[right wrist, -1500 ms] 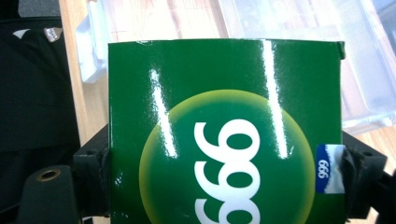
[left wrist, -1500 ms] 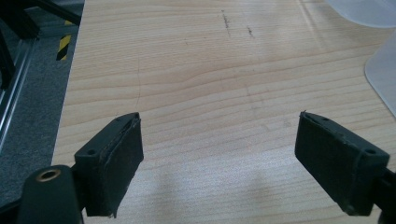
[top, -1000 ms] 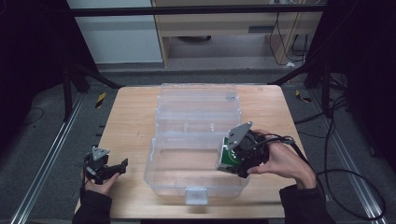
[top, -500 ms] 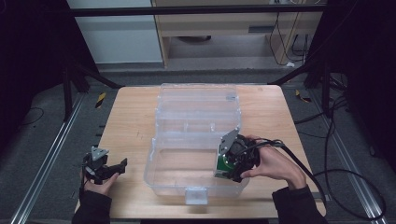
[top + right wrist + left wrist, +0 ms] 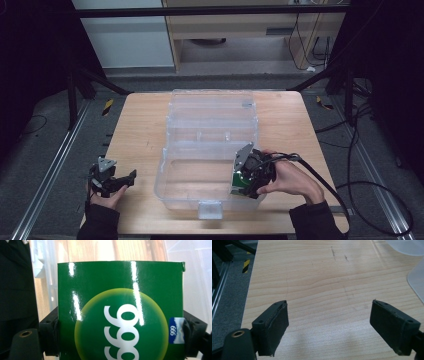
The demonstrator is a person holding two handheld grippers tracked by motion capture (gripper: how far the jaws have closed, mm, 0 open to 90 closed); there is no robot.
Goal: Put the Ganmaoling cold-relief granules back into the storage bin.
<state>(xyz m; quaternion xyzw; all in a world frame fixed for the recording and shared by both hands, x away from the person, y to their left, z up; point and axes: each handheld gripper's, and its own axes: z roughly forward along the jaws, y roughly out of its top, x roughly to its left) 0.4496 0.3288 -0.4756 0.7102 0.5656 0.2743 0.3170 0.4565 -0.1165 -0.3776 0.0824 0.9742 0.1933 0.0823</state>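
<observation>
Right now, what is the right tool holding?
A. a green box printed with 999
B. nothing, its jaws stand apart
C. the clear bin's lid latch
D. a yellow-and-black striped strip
A: in the right gripper view the jaws press on both sides of the green box, and the right tool carries it at the clear bin.

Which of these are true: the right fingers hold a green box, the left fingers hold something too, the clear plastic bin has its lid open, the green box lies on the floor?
The right gripper holds a green box: true.
The left gripper holds something too: false, its fingers stand open over bare table.
The clear plastic bin has its lid open: true.
The green box lies on the floor: false, it is held over the bin.
</observation>
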